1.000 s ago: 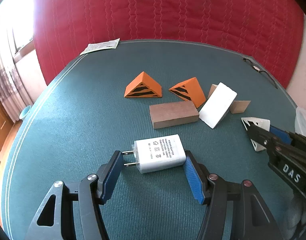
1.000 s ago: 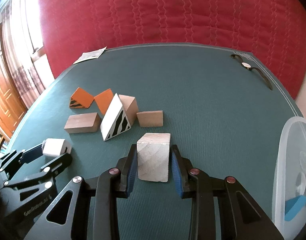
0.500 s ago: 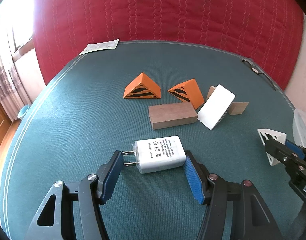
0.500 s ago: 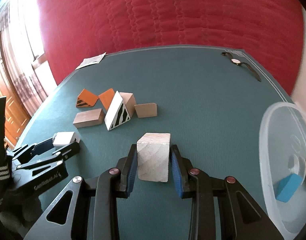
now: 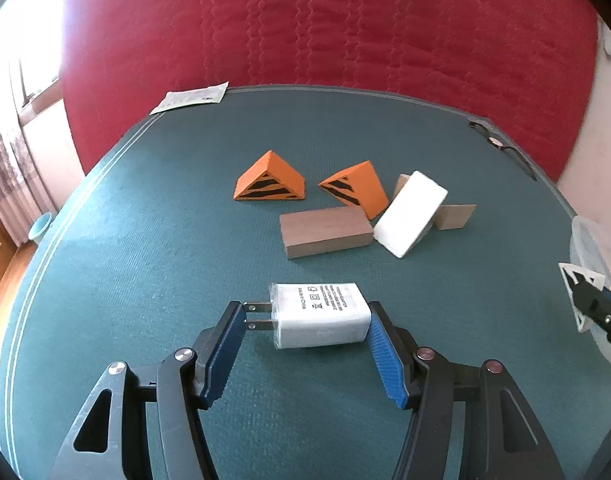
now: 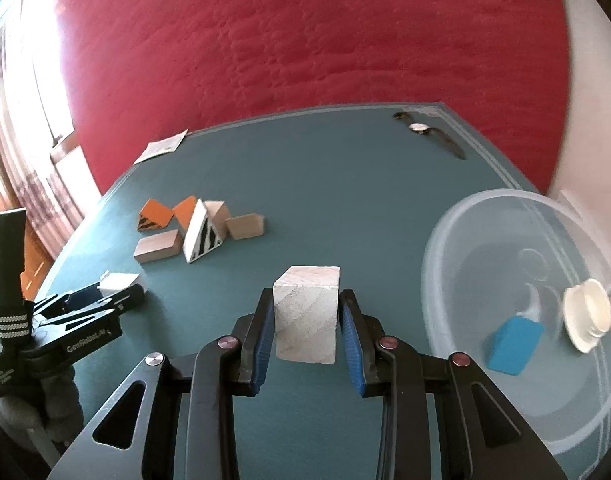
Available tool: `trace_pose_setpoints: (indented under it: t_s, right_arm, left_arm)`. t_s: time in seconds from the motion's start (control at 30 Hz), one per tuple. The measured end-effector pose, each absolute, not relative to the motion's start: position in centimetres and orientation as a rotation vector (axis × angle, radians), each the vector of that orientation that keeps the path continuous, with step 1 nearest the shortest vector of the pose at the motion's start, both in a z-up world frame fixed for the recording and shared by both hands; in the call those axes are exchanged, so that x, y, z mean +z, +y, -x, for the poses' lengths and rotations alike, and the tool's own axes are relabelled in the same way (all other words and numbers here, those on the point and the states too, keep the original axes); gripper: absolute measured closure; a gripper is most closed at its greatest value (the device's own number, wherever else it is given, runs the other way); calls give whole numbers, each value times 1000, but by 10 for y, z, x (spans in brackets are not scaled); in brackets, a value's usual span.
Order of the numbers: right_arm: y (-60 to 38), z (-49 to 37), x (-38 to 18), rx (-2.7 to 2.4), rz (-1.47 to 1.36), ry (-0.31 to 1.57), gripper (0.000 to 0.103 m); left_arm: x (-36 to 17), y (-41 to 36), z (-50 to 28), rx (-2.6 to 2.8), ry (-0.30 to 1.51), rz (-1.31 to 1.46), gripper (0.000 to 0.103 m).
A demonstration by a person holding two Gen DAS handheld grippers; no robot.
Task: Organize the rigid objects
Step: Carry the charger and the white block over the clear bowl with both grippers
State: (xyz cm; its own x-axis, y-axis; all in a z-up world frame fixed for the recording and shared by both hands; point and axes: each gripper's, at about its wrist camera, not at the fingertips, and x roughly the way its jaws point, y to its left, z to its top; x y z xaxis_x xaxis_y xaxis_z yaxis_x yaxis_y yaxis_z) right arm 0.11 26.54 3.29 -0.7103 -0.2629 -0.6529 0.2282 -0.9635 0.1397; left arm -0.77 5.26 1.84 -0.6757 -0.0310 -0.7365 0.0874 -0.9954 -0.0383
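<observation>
Two grippers are both carrying loads right now. Left gripper (image 5: 305, 320) is clamping the white charger (image 5: 320, 315) end to end, prongs against the left pad, body against the right pad, above the near middle of the green table (image 5: 145, 240). Right gripper (image 6: 305, 320) is squeezing the pale wooden cube (image 6: 307, 314) between its blue pads, just left of the clear tub (image 6: 445, 232) sitting at the table's right edge.

Progress, judging by what's in the tub: a blue block (image 6: 513, 346) and a white round piece (image 6: 587, 314) are lying inside, so two items look sorted. The cube looks next in, the charger after it.

Remaining on the table, clustered mid-left in the right wrist view:
- two orange striped wedges (image 5: 270, 180) (image 5: 355, 190), side by side
- brown rectangular block (image 5: 325, 230), in front of them
- white striped wedge (image 5: 411, 214), leaning against a small tan block (image 5: 455, 216); a further tan piece behind it is partly hidden

So roughly five or six pieces are waiting, plus the two in hand. A wristwatch (image 6: 425, 132) at the far right corner and a paper slip (image 5: 191, 96) at the far left corner are lying apart from the cluster; can't tell whether they count.
</observation>
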Motion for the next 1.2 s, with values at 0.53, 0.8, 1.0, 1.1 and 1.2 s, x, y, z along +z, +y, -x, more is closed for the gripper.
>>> trace_pose_setpoints:
  t_s: [0.53,0.8,1.0,1.1,1.2]
  right_arm:
    - [350,-18,52,-2902,-1000,-148,70]
    - [390,-27,45,-2975,-1042,-192,70]
    - [408,-31,39,-2997,-1063,-214,70]
    - [414,-32,37,-3005,-1071,-229,69]
    - [419,-32,34,-3034,-1077,-230,60]
  left_arm:
    - [28,78,1,-2861,62,-1242,39]
    - [35,103,2,-2900,10,-1243,39]
    - [38,117,2,-2922,-18,-1249,39]
    - [39,121,2,-2928,-26,-1251,39]
    - [40,125,3,-2934,-32,-1253,39]
